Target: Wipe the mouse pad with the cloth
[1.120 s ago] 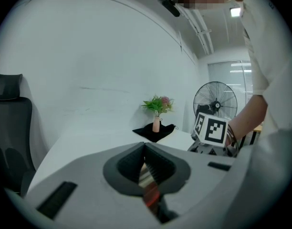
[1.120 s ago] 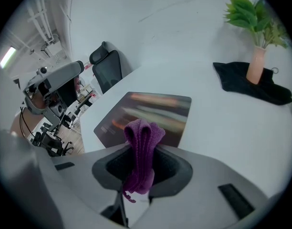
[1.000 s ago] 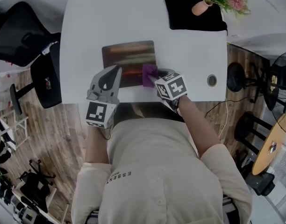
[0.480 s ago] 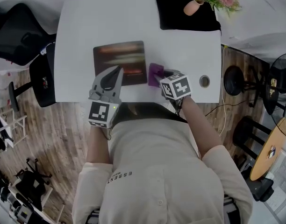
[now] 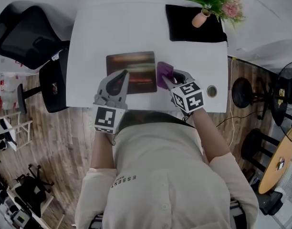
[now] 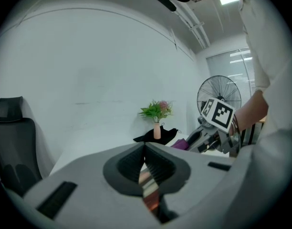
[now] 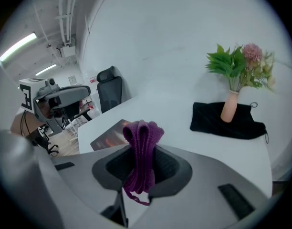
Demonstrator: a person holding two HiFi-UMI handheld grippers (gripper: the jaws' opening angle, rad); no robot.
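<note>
The mouse pad (image 5: 131, 72) lies near the front edge of the table (image 5: 88, 51), with bare surface around it. The right gripper (image 5: 169, 79) clamps the cloth (image 5: 163, 72) just beside the pad's right edge. The left gripper (image 5: 122, 76) is closed and empty.

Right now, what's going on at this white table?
A person is working with a handheld gripper in each hand. The right gripper is clamped on a bunched purple cloth, held at the right edge of the mouse pad on the table. The left gripper is shut with nothing in it, its tip over the pad's near left part. Whether the cloth touches the pad can't be told.
</note>
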